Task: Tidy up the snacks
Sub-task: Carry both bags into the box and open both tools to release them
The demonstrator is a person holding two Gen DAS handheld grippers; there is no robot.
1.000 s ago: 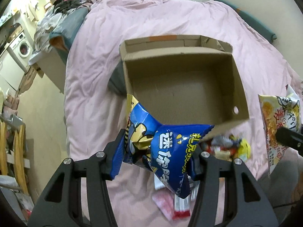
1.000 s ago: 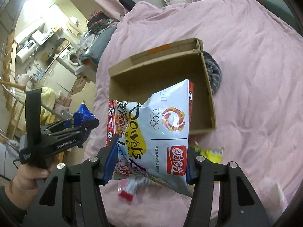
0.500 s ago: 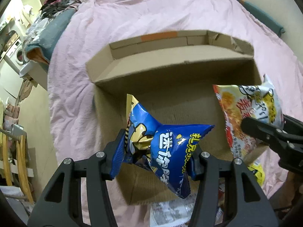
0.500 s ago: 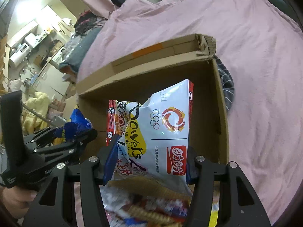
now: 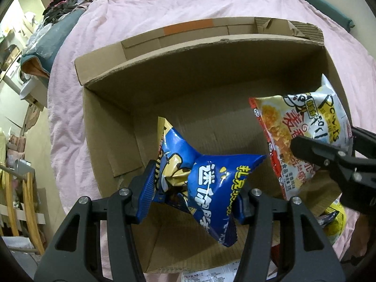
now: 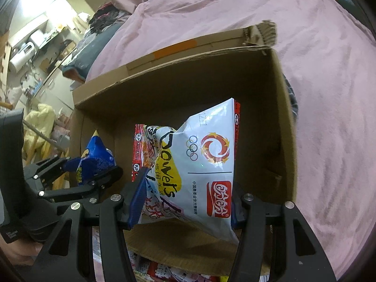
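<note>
Cardboard box [image 5: 211,75] lay open on the pink bedspread [image 5: 164,7], its near wall cut off behind the black tool arms in both views. Blue snack bag [image 5: 206,183] clamped crumpled between the pads of the left gripper [image 5: 191,203], hanging inside the box on its left side; lower end of the bag hidden behind the right arm of the tool. White snack bag [image 6: 199,169] pinched in the right gripper [image 6: 184,208], held above the box floor on the right side; bottom edge hard to make out where the pads covered it. Loose packets [image 6: 164,270] in front of the box only partly seen, print too small to read. Yellow packet [image 5: 333,218] half hidden behind the other tool at the right edge. Hand under the left tool barely seen at the frame corner.

Compared with a second earlier: both bags carried from above the bedspread short of the box to down inside it, box now filling each view, both grips unchanged.
</note>
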